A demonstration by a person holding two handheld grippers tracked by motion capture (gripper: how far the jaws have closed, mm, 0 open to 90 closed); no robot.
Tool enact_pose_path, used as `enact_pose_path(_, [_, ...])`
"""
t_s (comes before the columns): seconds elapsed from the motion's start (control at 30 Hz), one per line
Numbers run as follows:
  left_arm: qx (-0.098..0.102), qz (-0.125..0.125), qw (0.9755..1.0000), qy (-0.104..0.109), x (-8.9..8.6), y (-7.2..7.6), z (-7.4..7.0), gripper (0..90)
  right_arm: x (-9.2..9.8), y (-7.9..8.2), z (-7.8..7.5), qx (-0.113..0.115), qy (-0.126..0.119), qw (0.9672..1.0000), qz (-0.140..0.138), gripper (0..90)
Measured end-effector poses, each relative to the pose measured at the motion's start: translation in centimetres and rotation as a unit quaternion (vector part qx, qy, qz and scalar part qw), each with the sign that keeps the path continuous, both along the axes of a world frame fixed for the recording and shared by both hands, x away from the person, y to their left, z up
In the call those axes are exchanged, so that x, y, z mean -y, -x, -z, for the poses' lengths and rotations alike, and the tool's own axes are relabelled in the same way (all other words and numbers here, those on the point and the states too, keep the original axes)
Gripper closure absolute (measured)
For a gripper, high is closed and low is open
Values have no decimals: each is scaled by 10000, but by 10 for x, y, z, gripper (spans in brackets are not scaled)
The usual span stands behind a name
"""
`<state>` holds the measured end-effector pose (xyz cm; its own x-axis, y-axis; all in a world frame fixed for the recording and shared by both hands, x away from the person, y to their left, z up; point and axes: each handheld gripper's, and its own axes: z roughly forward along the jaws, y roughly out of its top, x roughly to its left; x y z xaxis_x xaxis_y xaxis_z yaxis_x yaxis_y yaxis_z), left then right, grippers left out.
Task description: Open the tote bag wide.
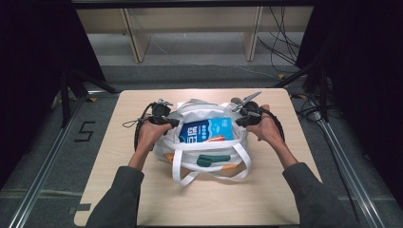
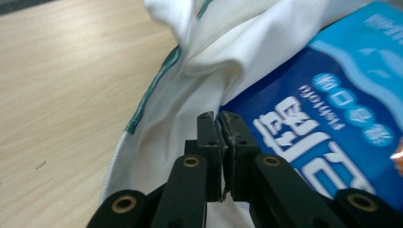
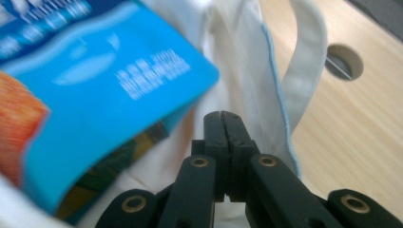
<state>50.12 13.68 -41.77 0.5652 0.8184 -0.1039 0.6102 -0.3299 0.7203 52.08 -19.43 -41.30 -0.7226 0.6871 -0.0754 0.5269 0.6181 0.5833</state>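
White bag (image 1: 199,142) is sitting mid-table; I am pinching its rim with my left hand-held gripper (image 2: 221,124) and right hand-held gripper (image 3: 223,124), both clamped on fabric. Thin cloth could be slipping free, letting the blue pack (image 1: 205,129) inside tip out.

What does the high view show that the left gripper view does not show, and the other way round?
High view alone: the person's two hands, the right gripper, the white bag's looped straps, the floor and shelving beyond the table. Left gripper view alone: the left gripper up close, jaws shut on a fold of the bag's cloth beside the green-trimmed rim. Both share: the bag, the blue packet inside it, and the wooden tabletop.
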Motion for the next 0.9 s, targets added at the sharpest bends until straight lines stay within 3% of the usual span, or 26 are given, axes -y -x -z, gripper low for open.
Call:
enact_pose_path(0.13, [13, 159, 9996, 216, 1, 7, -8, 850, 0, 6, -9, 125, -197, 9997, -73, 900])
enact_pose_path(0.43, [95, 305, 9992, 246, 0, 18, -9, 812, -1, 15, -14, 113, -346, 9993, -67, 900])
enact_pose_path(0.47, [76, 294, 9991, 298, -1, 21, -8, 806, 0, 17, -15, 101, -286, 9994, -167, 900])
enact_pose_path(0.57, [82, 334, 9988, 342, -2, 24, -8, 798, -1, 18, -14, 62, -268, 9996, -87, 900])
enact_pose_path(0.6, [111, 355, 9987, 349, -3, 27, -9, 792, -1, 18, -12, 200, -307, 9993, -87, 899])
enact_pose_path(0.63, [112, 400, 9986, 342, -5, 29, -9, 789, 1, 20, -15, 55, -342, 9993, -119, 897])
enact_pose_path(0.67, [112, 400, 9986, 342, -5, 29, -9, 791, 1, 20, -15, 55, -342, 9993, -119, 897])
enact_pose_path(0.9, [89, 411, 9983, 401, -7, 35, -6, 775, 4, 25, -18, 153, -400, 9989, -171, 884])
